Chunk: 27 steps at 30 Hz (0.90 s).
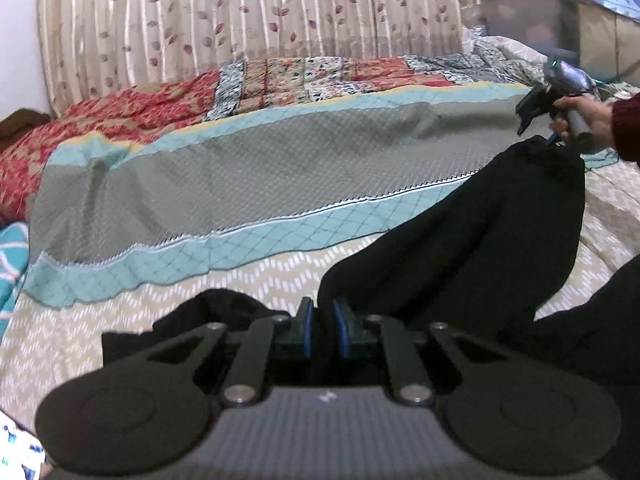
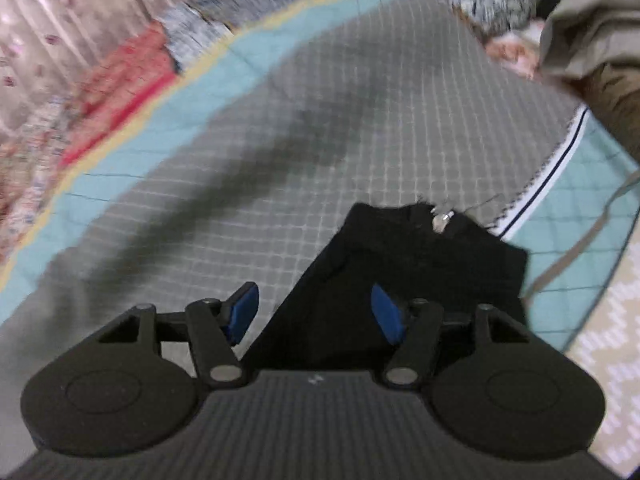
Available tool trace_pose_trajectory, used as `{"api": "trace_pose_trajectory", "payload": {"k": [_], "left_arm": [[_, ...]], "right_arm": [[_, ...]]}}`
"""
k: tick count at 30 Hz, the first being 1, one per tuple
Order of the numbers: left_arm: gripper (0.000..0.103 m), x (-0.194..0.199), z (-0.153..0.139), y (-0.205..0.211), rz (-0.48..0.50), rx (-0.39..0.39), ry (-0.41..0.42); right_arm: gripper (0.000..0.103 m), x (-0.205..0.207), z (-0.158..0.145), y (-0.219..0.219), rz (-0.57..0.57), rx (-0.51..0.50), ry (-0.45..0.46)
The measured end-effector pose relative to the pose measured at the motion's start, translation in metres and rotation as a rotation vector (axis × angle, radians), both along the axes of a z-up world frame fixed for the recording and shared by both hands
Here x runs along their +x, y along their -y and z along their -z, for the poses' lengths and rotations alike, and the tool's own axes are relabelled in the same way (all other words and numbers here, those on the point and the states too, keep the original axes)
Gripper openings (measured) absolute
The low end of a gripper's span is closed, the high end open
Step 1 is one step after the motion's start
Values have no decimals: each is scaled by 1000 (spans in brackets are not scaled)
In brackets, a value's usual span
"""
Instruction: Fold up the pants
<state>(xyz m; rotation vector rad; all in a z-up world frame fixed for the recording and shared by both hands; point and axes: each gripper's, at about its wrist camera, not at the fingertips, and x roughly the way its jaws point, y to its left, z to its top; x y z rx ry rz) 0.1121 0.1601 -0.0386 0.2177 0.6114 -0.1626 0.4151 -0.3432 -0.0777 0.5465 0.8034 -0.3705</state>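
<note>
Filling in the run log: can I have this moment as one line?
left gripper: jaws shut on black fabric pants | right gripper: jaws open over pants end | surface: grey-and-teal quilted bedspread

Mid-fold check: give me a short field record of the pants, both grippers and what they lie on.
garment: black pants, spread on the bed
left gripper: shut on black cloth at the near end
right gripper: open, blue pads apart, a pants end between them, not pinched
right hand: by the far end of the pants
surface under pants: grey and teal quilt and beige patterned cover
backdrop: leaf-print curtain
right wrist view: motion-blurred
</note>
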Motion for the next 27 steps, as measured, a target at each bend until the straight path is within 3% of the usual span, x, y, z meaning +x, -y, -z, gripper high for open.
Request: {"api": "trace_pose_trajectory", "payload": {"k": [3,5,6,7,12,17,22,27], "left_arm": [[12,-6,0,3,-24,-10,-8],[12,-7,1,3,-33,-13,-14],[12,-8,1,4,-37,-15,-18],[12,-7,1,3,-41,-17,-21],[12,-14,-12,-1,-73,-31,22],[12,-38,-32,-12,-91,-36,78],[5,-70,-42,-18,-91,-9,104],[3,-114,-41,-38,-135,-45,82]], "right_arm": [[63,15,16,-3,8,-71,-67],[40,12,20,-5,11,-131,-59],[19,10,20,-3,6,-147,-59],[7,6,19,3,-6,-126,-47],[7,-43,-8,54,38,87,105],[7,-136,-39,105,52,271,243],[7,-260,-58,126,36,299,317],[7,-388,-43,136,49,298,331]]}}
